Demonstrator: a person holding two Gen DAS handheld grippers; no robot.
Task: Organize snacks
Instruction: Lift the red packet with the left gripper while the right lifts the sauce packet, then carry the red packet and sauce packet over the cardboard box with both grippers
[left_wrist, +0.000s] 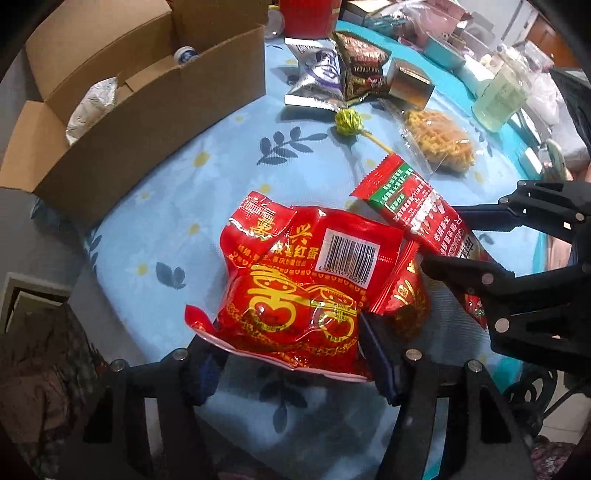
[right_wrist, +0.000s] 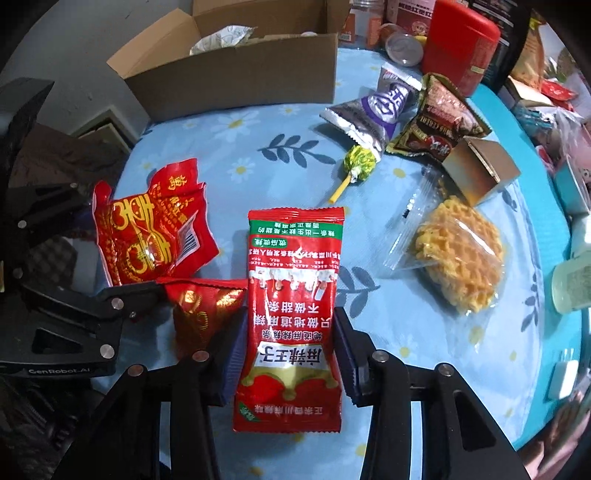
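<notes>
Left gripper (left_wrist: 291, 365) clamped on red egg-snack bag (left_wrist: 295, 288), bag spread forward between both fingers. Right gripper (right_wrist: 290, 354) pinched tall red spicy-strip packet (right_wrist: 295, 295), packet extending ahead of fingertips. Small red pouch (right_wrist: 203, 314) lay just left of right gripper. Cardboard box (right_wrist: 236, 85) stood far ahead-left; lollipop (right_wrist: 360, 162) and noodle cake (right_wrist: 458, 254) ahead-right on blue floral tablecloth (right_wrist: 229, 155).

The counter (right_wrist: 207, 155) wears a pale blue cloth printed with dark blue leaf sprigs and small yellow-centred daisies. The big packet (left_wrist: 295, 291) is red with gold characters and a white barcode patch, the slim sachet (right_wrist: 291, 295) red with a green band and white lettering. Toward the far edge stand a plain brown cardboard box (right_wrist: 236, 85), a silver-and-purple wrapper (right_wrist: 373, 110), a green-yellow lollipop (right_wrist: 360, 162) and golden noodles in a clear bag (right_wrist: 458, 254).
</notes>
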